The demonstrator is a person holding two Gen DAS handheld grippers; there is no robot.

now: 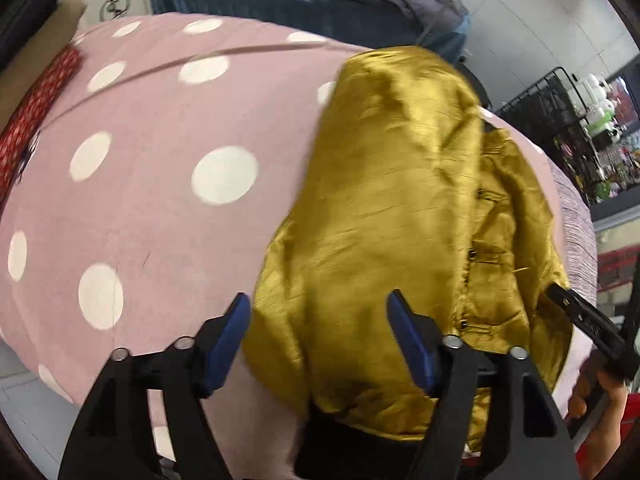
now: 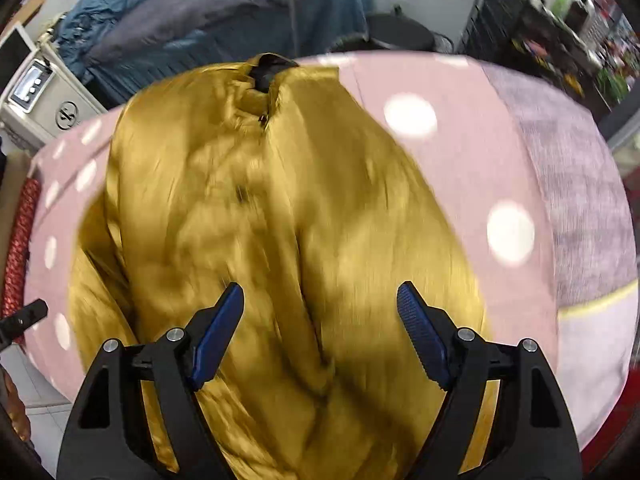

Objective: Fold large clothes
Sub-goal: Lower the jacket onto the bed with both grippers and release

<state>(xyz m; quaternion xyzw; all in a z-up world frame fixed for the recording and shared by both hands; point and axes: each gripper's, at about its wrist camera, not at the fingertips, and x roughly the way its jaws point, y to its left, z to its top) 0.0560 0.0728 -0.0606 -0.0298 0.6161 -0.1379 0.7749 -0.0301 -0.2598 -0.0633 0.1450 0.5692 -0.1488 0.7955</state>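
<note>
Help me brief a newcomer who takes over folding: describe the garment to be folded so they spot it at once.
Find the pink cloth with white polka dots that covers the work surface. On it lies a shiny mustard-gold jacket, crumpled, with a dark collar lining at its far end. It is the only golden, glossy item; the blue and grey bedding behind is matte.

Both claws same build. Left claw (image 1: 318, 300): black plastic arms shaped as hollow triangular frames, cut-out windows in each, two round silver screw heads per side at the pivots. Fingers (image 1: 230, 344) carry blue pads, narrowing to a point at the tip. Right claw (image 2: 320, 292): identical black frame and silver screws; its blue pads (image 2: 422, 336) show fine ribbing across the inner face. No cables or markings visible.
</note>
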